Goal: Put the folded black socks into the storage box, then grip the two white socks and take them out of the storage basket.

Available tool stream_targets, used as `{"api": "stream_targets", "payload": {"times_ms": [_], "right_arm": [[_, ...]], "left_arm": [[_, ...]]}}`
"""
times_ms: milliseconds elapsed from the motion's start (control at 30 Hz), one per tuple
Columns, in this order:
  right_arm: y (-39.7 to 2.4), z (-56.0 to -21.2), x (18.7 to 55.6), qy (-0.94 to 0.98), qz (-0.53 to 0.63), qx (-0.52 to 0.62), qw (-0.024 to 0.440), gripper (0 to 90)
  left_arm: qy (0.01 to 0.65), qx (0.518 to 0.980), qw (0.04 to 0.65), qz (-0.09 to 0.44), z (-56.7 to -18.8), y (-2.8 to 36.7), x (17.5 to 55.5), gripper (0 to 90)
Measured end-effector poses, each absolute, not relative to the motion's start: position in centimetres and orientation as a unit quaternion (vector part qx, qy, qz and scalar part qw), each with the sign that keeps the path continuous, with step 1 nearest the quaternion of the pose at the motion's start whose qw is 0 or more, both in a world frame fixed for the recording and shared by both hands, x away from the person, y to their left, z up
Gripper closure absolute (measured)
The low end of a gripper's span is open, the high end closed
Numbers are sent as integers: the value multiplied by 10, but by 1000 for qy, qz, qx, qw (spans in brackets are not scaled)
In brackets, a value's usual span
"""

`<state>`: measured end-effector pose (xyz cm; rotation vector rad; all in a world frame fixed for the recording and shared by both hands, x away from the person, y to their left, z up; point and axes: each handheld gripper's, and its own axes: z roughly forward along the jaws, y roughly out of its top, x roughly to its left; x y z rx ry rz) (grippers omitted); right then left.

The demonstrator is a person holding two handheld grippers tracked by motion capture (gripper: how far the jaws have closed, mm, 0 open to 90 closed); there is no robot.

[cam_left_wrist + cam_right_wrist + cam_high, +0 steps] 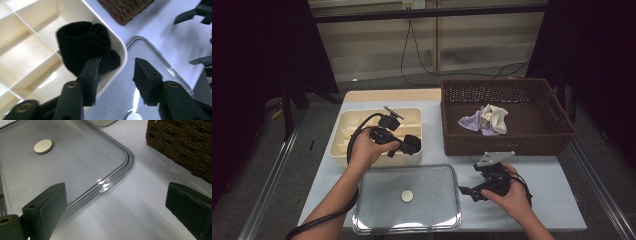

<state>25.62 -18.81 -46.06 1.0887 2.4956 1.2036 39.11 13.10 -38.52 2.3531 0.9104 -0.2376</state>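
A rolled black sock [82,47] lies in the near right corner compartment of a cream divided organizer [30,50]. My left gripper [117,63] hovers just above that corner, open, with nothing between its pads; the sock sits beyond its left jaw. In the high view the left gripper [404,146] is at the organizer's [343,135] front right, beside the sock [413,143]. My right gripper [467,194] rests low at the table's right front, open wide and empty. The right gripper [116,192] points at the corner of a clear lid [75,157].
The clear lid [432,190] with a cream disc [407,196] at its centre lies at the front middle. A brown wicker basket [507,137] at the back right holds lilac and cream cloths [484,120]. Bare table [552,190] lies in front of the basket.
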Motion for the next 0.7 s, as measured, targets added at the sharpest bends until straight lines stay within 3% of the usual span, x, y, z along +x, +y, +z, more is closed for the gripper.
{"api": "stream_targets", "payload": {"times_ms": [167, 300, 467, 700], "right_arm": [[-188, -460, 257, 835, 406, 362, 82, 37], [-188, -461, 258, 836, 404, 362, 81, 37], [-189, -459, 257, 836, 403, 364, 80, 37], [-190, -459, 258, 836, 403, 364, 78, 37]], "left_arm": [[333, 885, 313, -91, -383, 130, 384, 420], [321, 883, 331, -85, -381, 127, 378, 271], [308, 883, 345, -83, -384, 119, 369, 180], [270, 891, 358, -72, -386, 108, 356, 134]]}}
